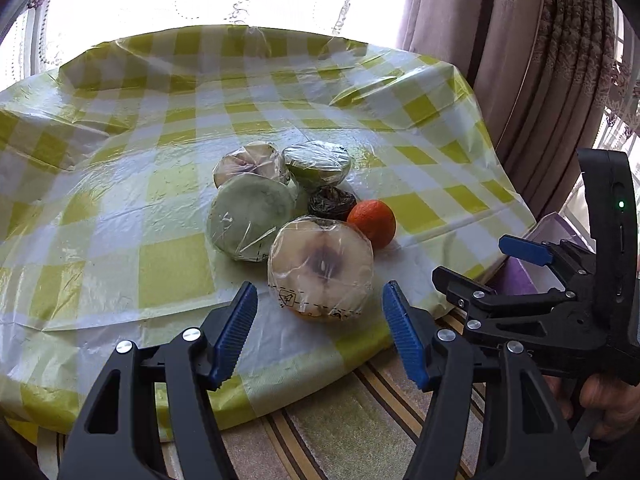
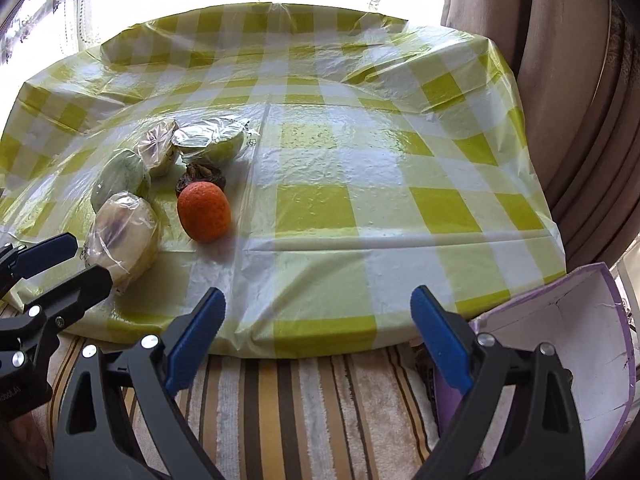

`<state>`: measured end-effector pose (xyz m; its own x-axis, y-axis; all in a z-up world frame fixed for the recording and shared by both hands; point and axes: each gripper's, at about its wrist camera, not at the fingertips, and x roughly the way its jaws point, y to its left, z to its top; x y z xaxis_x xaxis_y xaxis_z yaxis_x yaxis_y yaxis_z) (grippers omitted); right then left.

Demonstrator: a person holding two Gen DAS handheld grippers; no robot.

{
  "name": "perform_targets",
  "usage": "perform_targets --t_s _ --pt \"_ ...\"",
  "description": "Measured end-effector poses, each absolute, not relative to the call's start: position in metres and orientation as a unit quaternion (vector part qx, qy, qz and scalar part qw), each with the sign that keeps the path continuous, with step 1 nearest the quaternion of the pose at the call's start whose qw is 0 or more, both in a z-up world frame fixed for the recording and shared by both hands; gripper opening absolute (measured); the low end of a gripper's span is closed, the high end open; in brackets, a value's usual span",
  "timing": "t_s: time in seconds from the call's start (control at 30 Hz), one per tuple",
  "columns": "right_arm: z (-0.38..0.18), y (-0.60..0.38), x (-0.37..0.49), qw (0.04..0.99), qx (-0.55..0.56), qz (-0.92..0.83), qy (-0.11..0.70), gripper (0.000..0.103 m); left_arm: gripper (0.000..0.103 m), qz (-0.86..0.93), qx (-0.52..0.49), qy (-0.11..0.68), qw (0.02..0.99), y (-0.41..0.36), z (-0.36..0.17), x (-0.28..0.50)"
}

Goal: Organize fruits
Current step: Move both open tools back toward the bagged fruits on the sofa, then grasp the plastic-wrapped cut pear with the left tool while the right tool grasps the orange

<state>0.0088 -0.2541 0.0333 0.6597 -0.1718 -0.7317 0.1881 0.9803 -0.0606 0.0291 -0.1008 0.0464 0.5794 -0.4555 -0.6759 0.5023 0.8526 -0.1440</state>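
1. Six fruits sit bunched together on the checked tablecloth (image 2: 360, 168), left of centre in the right wrist view. None has been sorted or set apart as far as the pictures show.
2. Nearest: a pale cut half in cling film (image 1: 320, 266), cut face toward the left wrist camera. Behind it are a green wrapped half (image 1: 250, 220), a second pale wrapped half (image 1: 250, 164), a wrapped green fruit (image 1: 318, 164), a dark wrinkled fruit (image 1: 332, 202), and an unwrapped orange fruit (image 1: 372, 222).
3. Left gripper (image 1: 318, 324): jaws wide, empty, framing the nearest pale half, not touching it.
4. Right gripper (image 2: 318, 336): jaws wide, empty, at the table edge, well apart from the fruit.
5. A purple-edged open box (image 2: 580, 320) lies beside the right gripper; possibly the destination, cannot tell.
6. Judgement: task at its start, first pick pending.
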Motion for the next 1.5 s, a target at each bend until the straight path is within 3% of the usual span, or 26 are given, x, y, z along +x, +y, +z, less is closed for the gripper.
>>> perform_targets --t_s 0.47,0.87,1.07,1.13,1.33,1.5 --pt "0.028 -0.264 0.012 0.91 0.017 -0.111 0.399 0.091 0.06 -0.248 0.05 0.397 0.882 -0.122 0.033 0.052" --pt "0.032 -0.25 0.02 0.92 0.017 -0.075 0.385 0.088 0.059 -0.209 0.004 0.377 0.902 -0.085 0.038 0.036" --pt "0.036 -0.233 0.038 0.925 0.015 -0.046 0.376 0.081 0.059 -0.163 -0.02 0.374 0.913 -0.063 0.036 0.035" --pt "0.037 -0.227 0.044 0.926 0.013 -0.035 0.375 0.072 0.059 -0.155 -0.023 0.373 0.915 -0.06 0.035 0.035" --pt "0.032 -0.217 0.06 0.922 0.012 -0.021 0.386 0.066 0.059 -0.147 -0.028 0.372 0.916 -0.056 0.034 0.035" --pt "0.029 -0.209 0.07 0.92 0.008 -0.015 0.391 0.053 0.059 -0.145 -0.025 0.373 0.916 -0.058 0.033 0.035"
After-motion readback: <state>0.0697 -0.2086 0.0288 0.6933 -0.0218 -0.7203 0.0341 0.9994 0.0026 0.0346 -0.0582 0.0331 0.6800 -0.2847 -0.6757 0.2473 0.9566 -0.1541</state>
